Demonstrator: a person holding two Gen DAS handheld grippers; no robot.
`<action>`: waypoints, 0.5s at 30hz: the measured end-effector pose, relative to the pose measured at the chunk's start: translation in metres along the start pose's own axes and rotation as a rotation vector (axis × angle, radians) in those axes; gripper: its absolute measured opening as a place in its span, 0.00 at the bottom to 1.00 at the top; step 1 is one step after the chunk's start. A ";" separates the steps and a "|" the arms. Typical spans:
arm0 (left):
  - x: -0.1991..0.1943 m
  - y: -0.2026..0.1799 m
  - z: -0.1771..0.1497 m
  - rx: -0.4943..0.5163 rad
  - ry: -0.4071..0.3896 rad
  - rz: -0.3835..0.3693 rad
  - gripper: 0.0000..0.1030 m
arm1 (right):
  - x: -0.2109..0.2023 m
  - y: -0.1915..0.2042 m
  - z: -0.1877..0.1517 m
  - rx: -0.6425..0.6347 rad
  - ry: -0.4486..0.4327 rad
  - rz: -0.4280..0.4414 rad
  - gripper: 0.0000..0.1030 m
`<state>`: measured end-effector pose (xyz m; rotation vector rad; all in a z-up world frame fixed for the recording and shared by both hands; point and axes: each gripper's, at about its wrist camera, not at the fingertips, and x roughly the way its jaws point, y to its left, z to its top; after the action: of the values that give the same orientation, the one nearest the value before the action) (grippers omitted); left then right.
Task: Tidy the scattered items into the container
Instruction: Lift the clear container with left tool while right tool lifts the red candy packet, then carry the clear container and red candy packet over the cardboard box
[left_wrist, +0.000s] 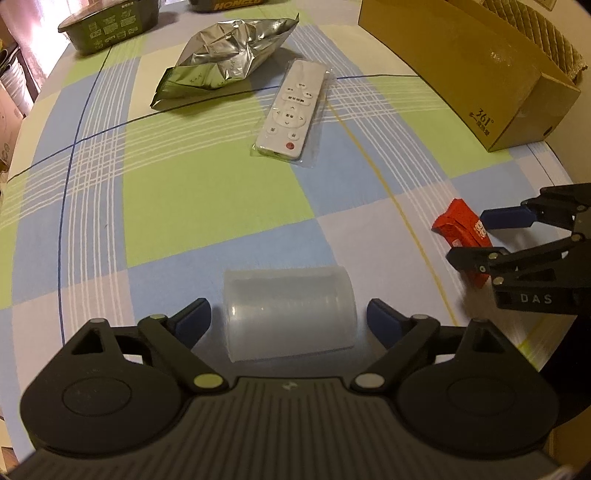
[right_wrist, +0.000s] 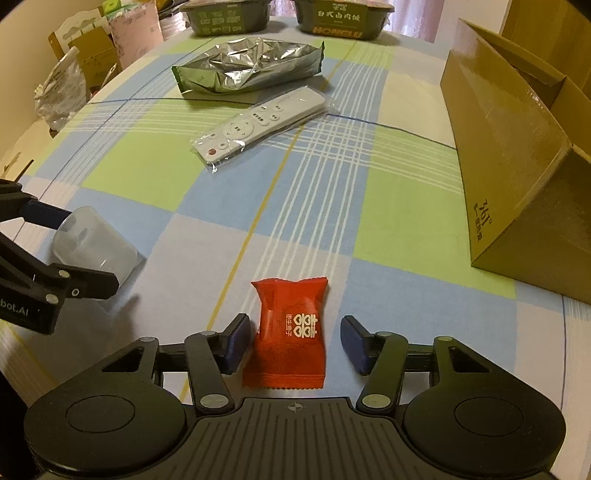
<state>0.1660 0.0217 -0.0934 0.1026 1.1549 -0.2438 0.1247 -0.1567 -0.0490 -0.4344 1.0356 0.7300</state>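
Note:
A clear plastic cup (left_wrist: 291, 314) lies on its side on the checked tablecloth, between the blue pads of my left gripper (left_wrist: 290, 325), which is open around it. The same cup (right_wrist: 94, 249) shows in the right wrist view with the left gripper (right_wrist: 79, 251) straddling it. A red candy packet (right_wrist: 290, 332) lies flat between the fingers of my right gripper (right_wrist: 293, 341), also open. In the left wrist view, the red packet (left_wrist: 461, 229) sits between the right gripper (left_wrist: 471, 236) fingers. A cardboard box (right_wrist: 517, 166) stands open at the right.
A white remote in a clear sleeve (left_wrist: 291, 110) and a crumpled silver foil bag (left_wrist: 229, 59) lie further back. Two dark food trays (right_wrist: 229, 16) sit at the far edge. The cardboard box (left_wrist: 469, 66) is at the far right. Bags and boxes (right_wrist: 74, 66) stand beyond the table's left edge.

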 end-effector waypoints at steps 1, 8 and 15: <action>0.001 0.000 0.000 0.002 0.003 0.000 0.86 | 0.000 0.000 0.000 0.000 0.000 0.000 0.56; 0.005 -0.003 0.000 0.026 0.035 -0.008 0.66 | -0.002 0.000 0.001 -0.010 0.000 0.003 0.36; -0.006 -0.009 -0.003 0.021 0.017 -0.011 0.66 | -0.014 -0.003 -0.002 0.002 -0.007 0.006 0.31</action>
<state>0.1583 0.0144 -0.0885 0.1176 1.1703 -0.2653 0.1211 -0.1646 -0.0370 -0.4266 1.0319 0.7352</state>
